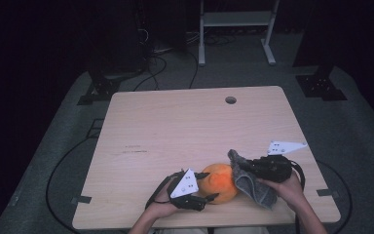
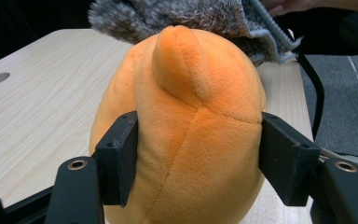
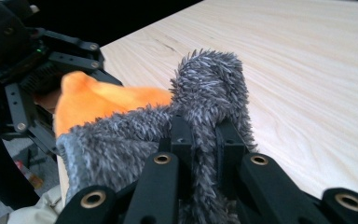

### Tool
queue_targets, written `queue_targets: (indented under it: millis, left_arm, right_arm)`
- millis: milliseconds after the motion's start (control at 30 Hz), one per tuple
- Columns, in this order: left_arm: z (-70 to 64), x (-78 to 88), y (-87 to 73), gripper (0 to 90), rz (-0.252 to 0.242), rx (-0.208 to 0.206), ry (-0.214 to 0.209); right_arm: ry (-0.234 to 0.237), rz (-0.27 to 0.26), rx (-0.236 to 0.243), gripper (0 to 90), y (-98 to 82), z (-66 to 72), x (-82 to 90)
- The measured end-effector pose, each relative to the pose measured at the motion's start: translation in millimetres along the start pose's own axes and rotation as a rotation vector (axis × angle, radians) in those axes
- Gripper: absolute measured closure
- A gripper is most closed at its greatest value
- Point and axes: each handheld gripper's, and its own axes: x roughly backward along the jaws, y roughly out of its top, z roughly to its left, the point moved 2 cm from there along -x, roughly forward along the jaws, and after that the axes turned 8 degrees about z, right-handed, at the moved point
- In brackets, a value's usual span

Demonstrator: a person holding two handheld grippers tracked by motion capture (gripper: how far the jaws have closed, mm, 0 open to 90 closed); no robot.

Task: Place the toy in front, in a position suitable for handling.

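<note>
The orange plush toy (image 1: pixel 218 182) sits near the front edge of the wooden counter (image 1: pixel 175 126), between the two grippers. The left gripper (image 1: pixel 206 186) has its fingers (image 2: pixel 119 156) pressed against the toy's two flanks, part-way closed on the soft body; this grip looks meant to steady the toy so it cannot roll or slide. The right gripper (image 1: pixel 246 167) has its fingers (image 3: pixel 182 140) pinched tight on a fold of a grey fluffy cloth (image 1: pixel 248 181), which drapes against the toy's far side. Held bunched like this, the cloth likely serves to wipe the toy's surface.
</note>
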Motion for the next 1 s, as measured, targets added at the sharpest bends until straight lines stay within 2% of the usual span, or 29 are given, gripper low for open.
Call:
queue_targets:
  millis: [167,233,300,333,400,500,533,600,700,800,867,933,1000]
  left_arm:
    - [7.0,3.6,-3.2,34.1,-0.015,0.057,0.013]
    - [10.7,5.6,-4.7,34.0,-0.021,0.087,0.017]
    - [15.7,7.1,-6.2,34.1,-0.031,0.124,0.023]
    - [18.1,7.6,-7.2,34.0,-0.039,0.15,0.024]
    - [22.3,7.8,-9.1,33.9,-0.048,0.189,0.018]
    - [23.2,6.9,-8.7,33.6,-0.051,0.204,0.02]
    - [23.1,6.4,-8.1,33.5,-0.053,0.21,0.024]
    - [22.6,4.3,-6.3,33.5,-0.056,0.224,0.031]
    - [18.8,1.7,-3.3,32.8,-0.042,0.202,0.048]
    - [14.6,-1.5,-2.2,32.8,-0.05,0.194,0.046]
    - [12.4,-2.4,-1.3,32.6,-0.046,0.176,0.052]
    - [10.5,-3.8,-0.1,32.5,-0.051,0.174,0.054]
    - [6.8,-5.7,1.9,31.4,-0.047,0.134,0.058]
  right_arm:
    - [-0.034,0.024,-0.011,80.7,-5.8,-5.4,3.9]
    - [-0.022,0.002,-0.013,80.7,-5.0,-3.7,5.4]
    - [0.024,-0.035,0.01,80.6,-2.3,1.2,6.5]
    - [0.026,-0.032,0.024,80.6,-1.1,3.3,5.4]
    - [-0.016,0.005,0.046,80.6,-1.5,4.8,-0.4]
    - [-0.019,0.0,0.045,80.7,-1.4,6.5,-3.8]
    - [-0.024,-0.002,0.06,80.7,0.4,9.7,-3.3]
    - [0.008,-0.017,0.1,80.6,4.7,19.5,-3.5]
    - [0.003,-0.003,0.184,80.6,12.9,39.1,-9.2]
    - [0.044,-0.023,0.223,80.6,19.0,50.8,-10.2]
    - [0.012,-0.007,0.245,80.6,20.5,53.2,-10.8]
    - [-0.025,-0.002,0.243,80.7,20.7,49.7,-8.3]
    - [-0.048,-0.001,0.241,80.7,20.7,47.7,-5.6]
